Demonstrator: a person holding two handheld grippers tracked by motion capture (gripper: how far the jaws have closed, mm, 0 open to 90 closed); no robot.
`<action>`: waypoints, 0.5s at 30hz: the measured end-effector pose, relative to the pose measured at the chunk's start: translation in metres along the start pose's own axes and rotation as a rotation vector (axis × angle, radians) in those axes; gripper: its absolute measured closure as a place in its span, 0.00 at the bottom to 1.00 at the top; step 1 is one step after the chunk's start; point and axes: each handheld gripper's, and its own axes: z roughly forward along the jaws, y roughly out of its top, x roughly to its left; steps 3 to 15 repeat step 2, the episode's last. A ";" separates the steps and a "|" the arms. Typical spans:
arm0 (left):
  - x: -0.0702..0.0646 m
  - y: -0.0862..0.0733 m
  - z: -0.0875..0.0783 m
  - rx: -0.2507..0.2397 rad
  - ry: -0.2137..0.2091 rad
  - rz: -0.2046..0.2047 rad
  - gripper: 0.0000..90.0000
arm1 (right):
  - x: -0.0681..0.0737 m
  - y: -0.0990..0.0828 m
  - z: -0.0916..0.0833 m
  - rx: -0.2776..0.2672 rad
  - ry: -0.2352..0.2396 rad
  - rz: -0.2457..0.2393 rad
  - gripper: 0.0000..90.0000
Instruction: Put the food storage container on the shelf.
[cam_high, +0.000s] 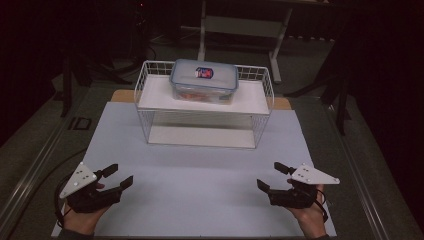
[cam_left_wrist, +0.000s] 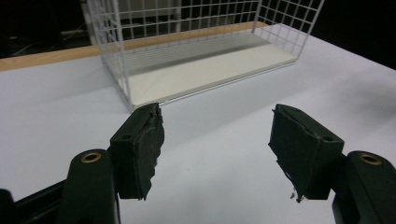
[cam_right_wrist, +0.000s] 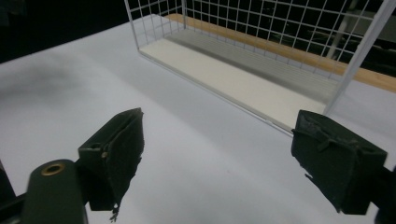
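The clear plastic box with the blue-edged lid (cam_high: 204, 81) sits on the top shelf of the white wire rack (cam_high: 150, 98), far back on the pale table top (cam_high: 200, 170). Both claws are near the person's edge of the table, so the box lies ahead of them and higher up — they would have to go forward and lift to reach it.

The long side of the box runs left to right, the same way as the rack. It sits close to the middle, so neither hand looks much nearer. The left gripper (cam_high: 119, 176) is at the left front corner and the right gripper (cam_high: 270, 176) at the right front corner, well apart from each other.

Both claws are spread wide with nothing between them. In the left gripper view its black pads (cam_left_wrist: 148, 140) show only bare table between them, and the same goes for the right gripper view.

The low wire rail around the top shelf stands in the way — I think the box must come up over it. The bottom shelf (cam_left_wrist: 210, 72) is bare.
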 end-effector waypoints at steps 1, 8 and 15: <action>0.001 -0.001 0.000 0.003 0.004 0.000 0.38 | 0.000 -0.002 0.000 0.003 -0.006 -0.007 0.17; 0.002 -0.002 0.001 0.006 0.014 0.001 0.38 | -0.001 -0.003 0.001 0.004 -0.010 -0.006 0.16; 0.002 -0.002 0.001 0.006 0.014 0.001 0.38 | -0.001 -0.003 0.001 0.004 -0.010 -0.006 0.16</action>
